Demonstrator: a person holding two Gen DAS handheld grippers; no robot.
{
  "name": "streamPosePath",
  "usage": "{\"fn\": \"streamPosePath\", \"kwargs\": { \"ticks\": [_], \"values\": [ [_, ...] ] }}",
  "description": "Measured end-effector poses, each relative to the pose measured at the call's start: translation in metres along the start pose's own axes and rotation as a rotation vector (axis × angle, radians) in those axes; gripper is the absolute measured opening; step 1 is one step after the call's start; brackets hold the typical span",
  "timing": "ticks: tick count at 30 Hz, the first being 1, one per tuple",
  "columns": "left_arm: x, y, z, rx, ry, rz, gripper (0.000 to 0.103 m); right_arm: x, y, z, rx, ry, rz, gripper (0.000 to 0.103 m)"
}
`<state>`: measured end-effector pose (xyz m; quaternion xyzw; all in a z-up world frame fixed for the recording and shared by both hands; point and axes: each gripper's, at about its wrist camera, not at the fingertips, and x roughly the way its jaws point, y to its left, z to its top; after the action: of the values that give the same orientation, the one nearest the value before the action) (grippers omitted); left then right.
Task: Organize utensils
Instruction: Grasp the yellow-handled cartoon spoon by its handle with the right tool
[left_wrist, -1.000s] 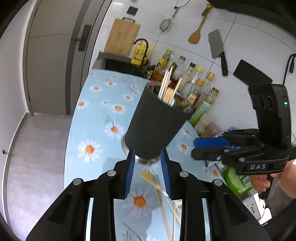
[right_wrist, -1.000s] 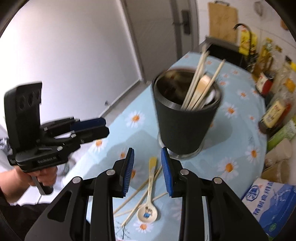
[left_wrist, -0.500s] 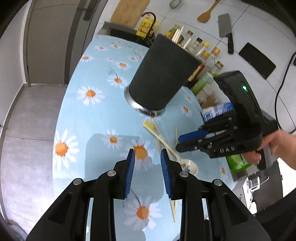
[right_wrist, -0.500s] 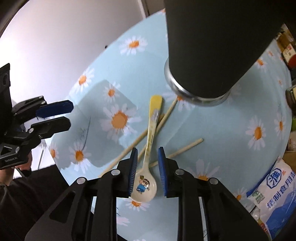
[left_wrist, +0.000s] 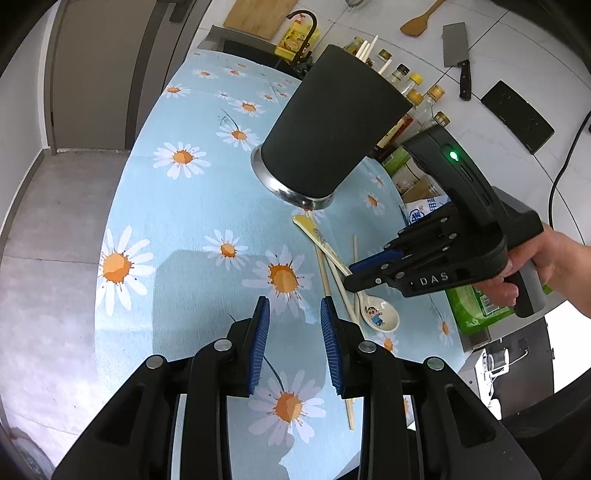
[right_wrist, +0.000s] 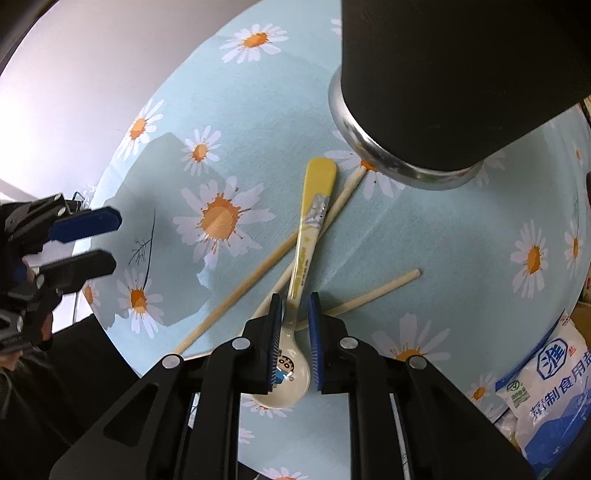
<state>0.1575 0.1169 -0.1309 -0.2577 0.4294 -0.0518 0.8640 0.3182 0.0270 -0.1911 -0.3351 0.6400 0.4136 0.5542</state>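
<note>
Daisy-print tablecloth, kitchen wall beyond. Right gripper just closing, straddling neck of spoon at lower centre; pads near, contact unconfirmed. Risk: slips off rounded handle, or drags crossed chopsticks beneath. Left gripper partly spread, empty. Black holder, upper centre, holds pale chopsticks.
</note>
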Motion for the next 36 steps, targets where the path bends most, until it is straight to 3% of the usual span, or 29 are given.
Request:
{"fn": "streamPosePath", "kwargs": {
  "ticks": [7,14,24,36],
  "values": [
    [0.005,-0.002,0.006,-0.020,0.031,0.017,0.027,0.004,-0.006,0.009,0.081,0.044,0.025,0.008],
    [0.015,-0.006,0.011,-0.002,0.078,0.029,0.027,-0.010,-0.018,-0.007,0.099,0.007,0.048,0.008],
    [0.038,-0.023,0.017,0.035,0.192,0.046,0.027,-0.058,-0.030,-0.042,0.159,-0.170,0.172,0.008],
    [0.071,-0.052,0.020,0.085,0.303,0.183,0.027,-0.090,-0.061,-0.106,0.261,-0.358,0.308,0.008]
  ]
}}
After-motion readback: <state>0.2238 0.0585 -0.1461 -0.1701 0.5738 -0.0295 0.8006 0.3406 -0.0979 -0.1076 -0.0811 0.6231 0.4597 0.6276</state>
